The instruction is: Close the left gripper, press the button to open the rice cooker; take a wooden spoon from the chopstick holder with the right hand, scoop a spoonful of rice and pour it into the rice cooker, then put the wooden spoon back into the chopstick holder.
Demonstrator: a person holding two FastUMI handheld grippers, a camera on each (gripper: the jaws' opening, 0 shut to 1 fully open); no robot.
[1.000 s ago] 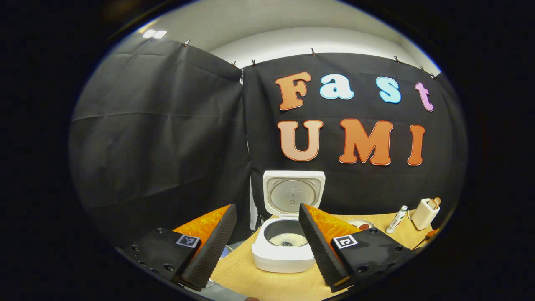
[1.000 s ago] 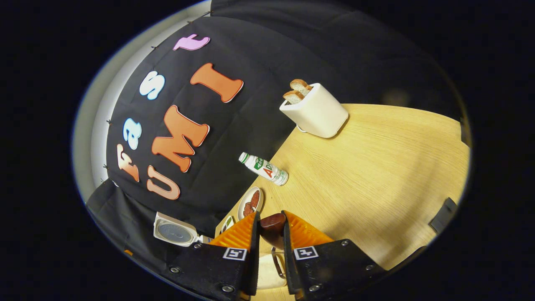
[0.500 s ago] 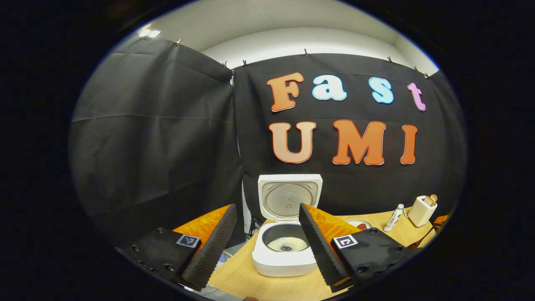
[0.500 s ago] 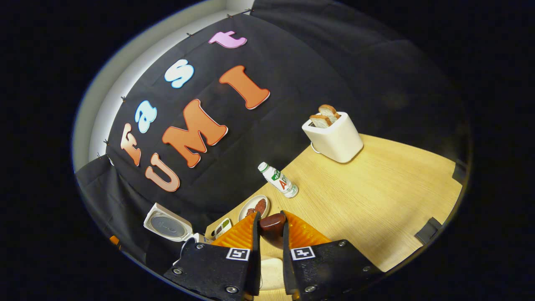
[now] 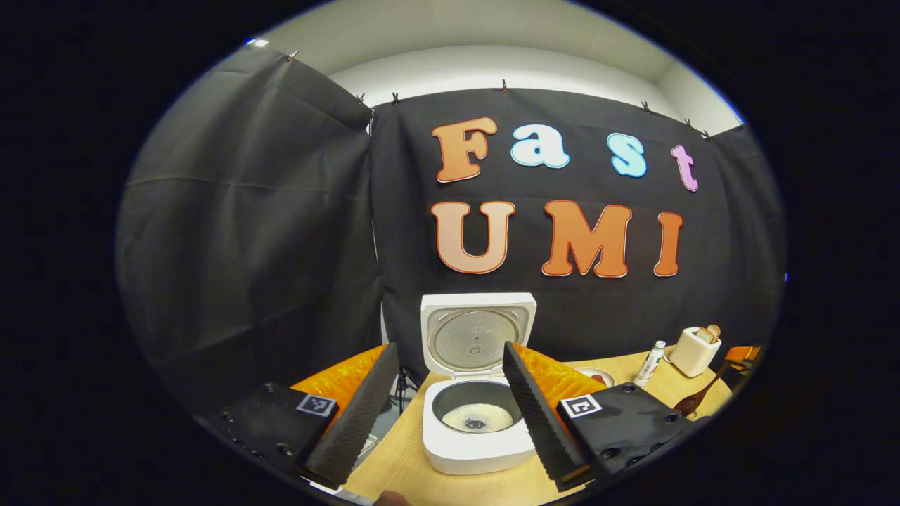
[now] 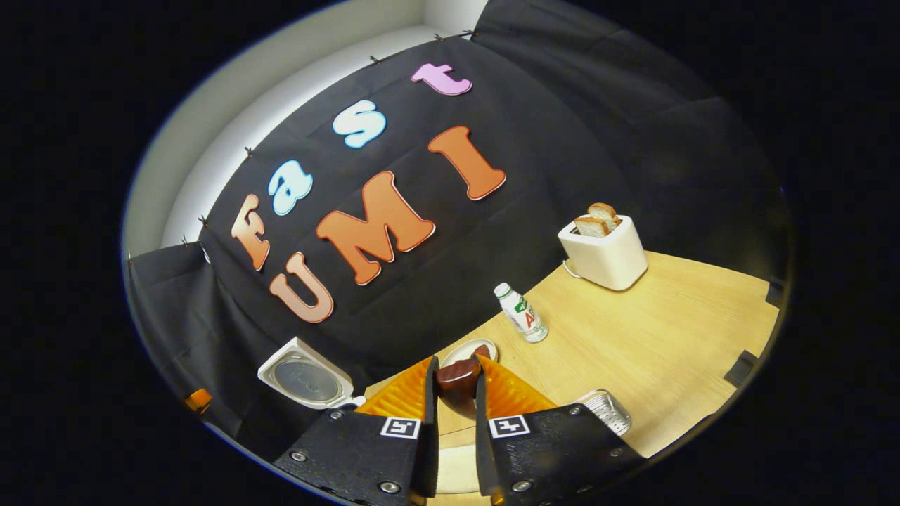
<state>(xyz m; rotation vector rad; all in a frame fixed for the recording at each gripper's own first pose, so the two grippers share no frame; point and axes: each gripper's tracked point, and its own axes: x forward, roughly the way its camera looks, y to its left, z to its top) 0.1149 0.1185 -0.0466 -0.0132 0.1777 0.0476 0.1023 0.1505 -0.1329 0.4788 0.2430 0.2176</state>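
Note:
In the left gripper view the white rice cooker (image 5: pixel 478 446) stands on the table with its lid (image 5: pixel 477 336) raised; a little rice lies in its pot (image 5: pixel 477 416). My left gripper (image 5: pixel 450 348) hovers open in front of it, holding nothing. Off to the right, the wooden spoon (image 5: pixel 696 399) hangs bowl-down. In the right gripper view my right gripper (image 6: pixel 455 362) is shut on the wooden spoon (image 6: pixel 457 376) by its dark handle. The white slotted chopstick holder (image 6: pixel 605 411) sits just right of the fingers. The cooker's lid (image 6: pixel 306 379) appears at lower left.
On the wooden table (image 6: pixel 668 344) stand a white toaster (image 6: pixel 605 249) with bread slices, a small bottle (image 6: pixel 524 323) and a plate (image 6: pixel 471 350) with brown food. A pale object (image 6: pixel 457 467) lies below the right fingers. Black cloth walls close the back and left.
The right gripper has swung with the spoon, bringing the chopstick holder into its view. The left gripper view has shifted right, so the cooker sits further left and the spoon now appears.

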